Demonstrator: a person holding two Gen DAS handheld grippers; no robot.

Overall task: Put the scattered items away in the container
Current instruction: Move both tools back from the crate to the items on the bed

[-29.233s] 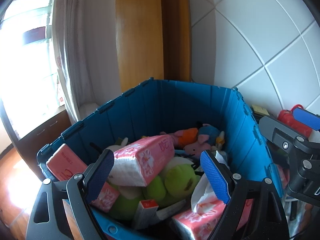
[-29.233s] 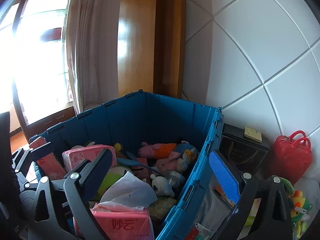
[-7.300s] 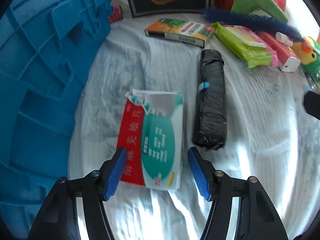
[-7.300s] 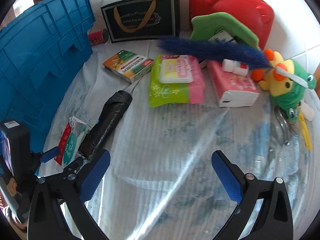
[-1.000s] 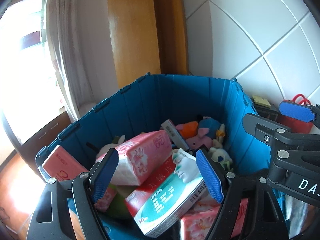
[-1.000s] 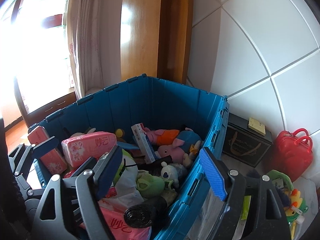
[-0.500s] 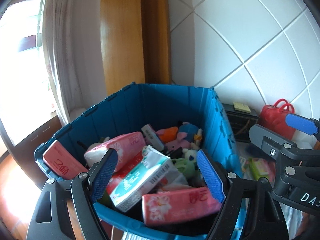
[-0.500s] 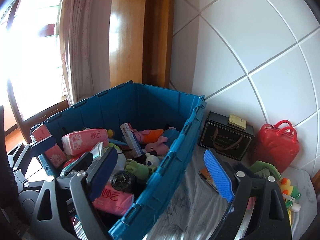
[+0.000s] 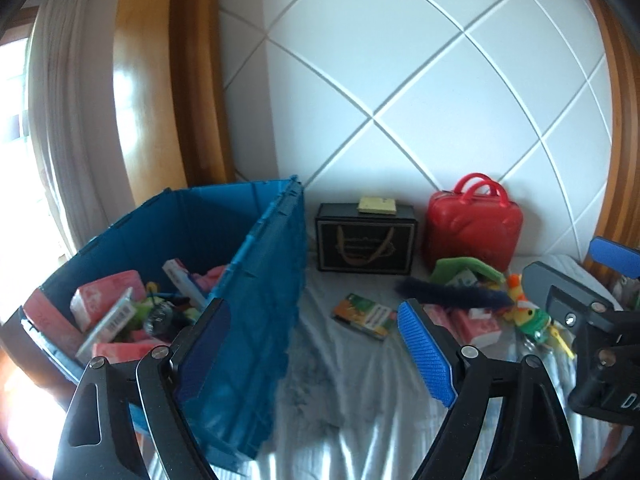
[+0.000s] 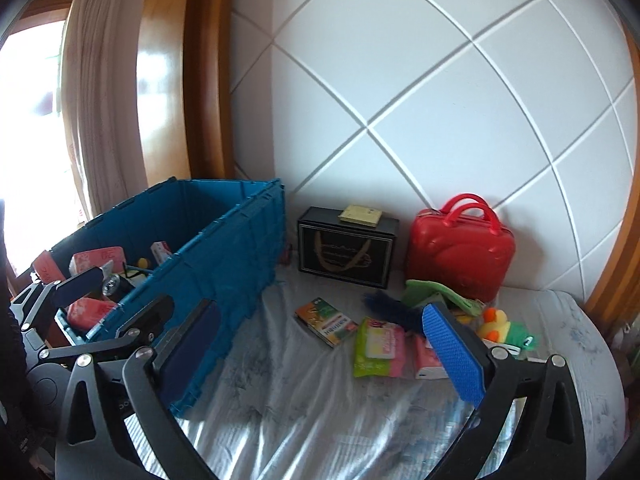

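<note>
The blue crate [image 9: 256, 280] [image 10: 224, 264] stands at the left on the bed, holding pink tissue packs, boxes and plush toys. Scattered on the sheet to its right lie an orange-green box [image 9: 362, 316] [image 10: 326, 322], a green-pink wipes pack [image 10: 378, 348], a pink-white pack [image 10: 426, 358], a dark blue feather duster [image 9: 452, 294] [image 10: 394, 308] and a duck plush [image 9: 528, 312] [image 10: 506, 330]. My left gripper [image 9: 316, 354] is open and empty beside the crate's right wall. My right gripper [image 10: 324, 360] is open and empty above the sheet.
A black gift box [image 9: 366, 242] [image 10: 348, 246] and a red case [image 9: 472, 226] [image 10: 460, 250] stand against the white tiled wall. A green item [image 10: 434, 294] leans before the case. A curtain and bright window are at the left.
Both grippers have swung right and pulled back from over the crate toward the scattered items. The red-green box and black roll now lie in the crate.
</note>
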